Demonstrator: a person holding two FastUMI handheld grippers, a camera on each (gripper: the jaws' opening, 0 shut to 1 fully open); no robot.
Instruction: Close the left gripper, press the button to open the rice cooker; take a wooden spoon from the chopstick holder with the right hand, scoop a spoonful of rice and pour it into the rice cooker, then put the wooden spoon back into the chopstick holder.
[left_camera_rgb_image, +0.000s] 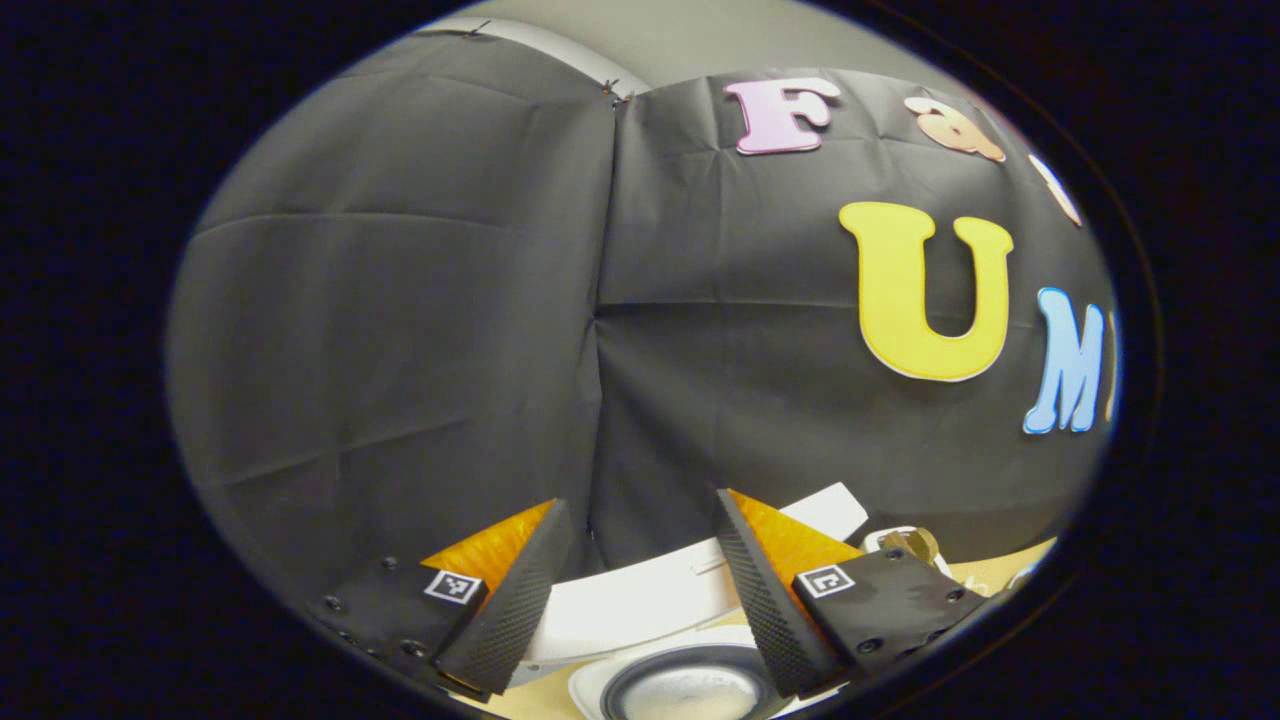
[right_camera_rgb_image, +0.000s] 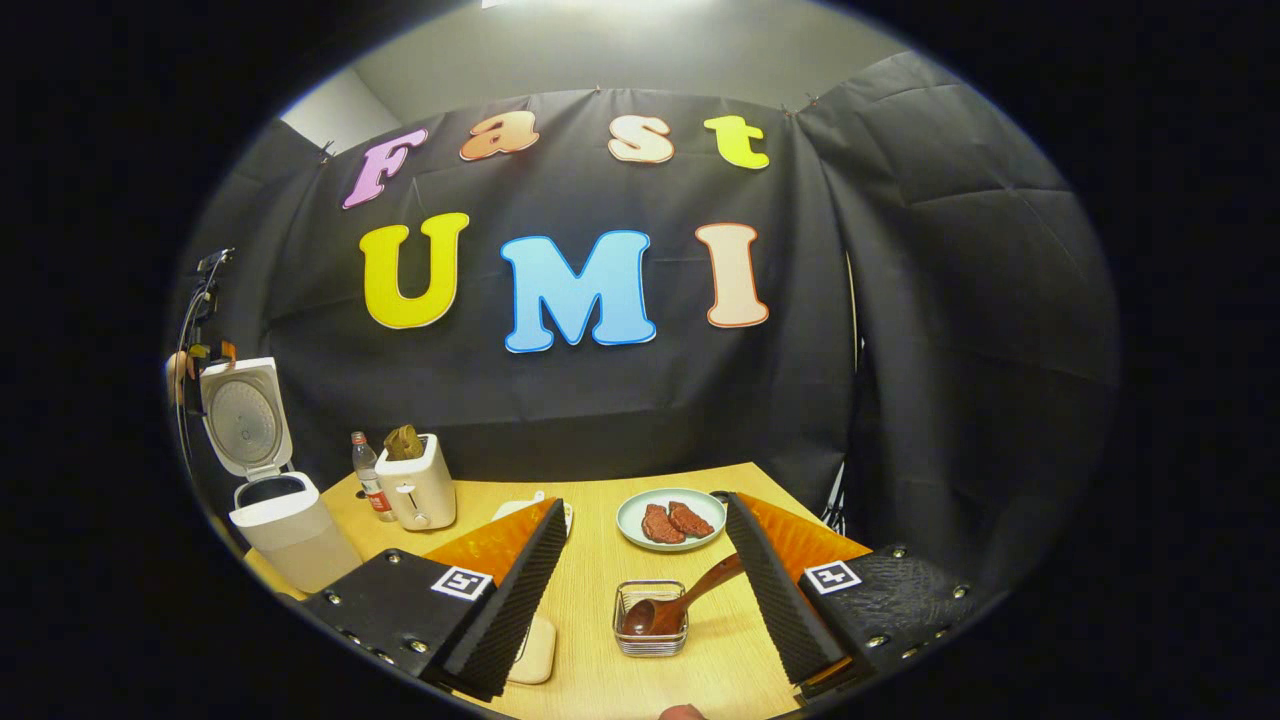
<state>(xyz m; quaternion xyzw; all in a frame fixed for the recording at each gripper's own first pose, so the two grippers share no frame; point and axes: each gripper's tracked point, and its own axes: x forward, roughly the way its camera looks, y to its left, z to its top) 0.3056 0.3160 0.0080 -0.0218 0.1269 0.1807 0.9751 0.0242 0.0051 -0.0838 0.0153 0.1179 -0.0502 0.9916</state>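
Observation:
In the left gripper view my left gripper (left_camera_rgb_image: 640, 500) is open, hanging over the white rice cooker (left_camera_rgb_image: 640, 610). Its lid is up and its round inner pot (left_camera_rgb_image: 690, 692) lies just below the fingers. In the right gripper view the same rice cooker (right_camera_rgb_image: 285, 530) stands at the table's far left, its lid (right_camera_rgb_image: 243, 415) raised. My right gripper (right_camera_rgb_image: 643, 503) is open above a small wire chopstick holder (right_camera_rgb_image: 650, 620). A wooden spoon (right_camera_rgb_image: 690, 598) rests with its bowl in the holder. Its handle slants up to the right finger, and nothing is gripped.
On the wooden table (right_camera_rgb_image: 600, 560) stand a white toaster (right_camera_rgb_image: 420, 487) with a brown item in its slot, a small bottle (right_camera_rgb_image: 372, 482) and a plate (right_camera_rgb_image: 670, 520) with two dark meat pieces. A pale flat object (right_camera_rgb_image: 535, 650) lies under the left finger.

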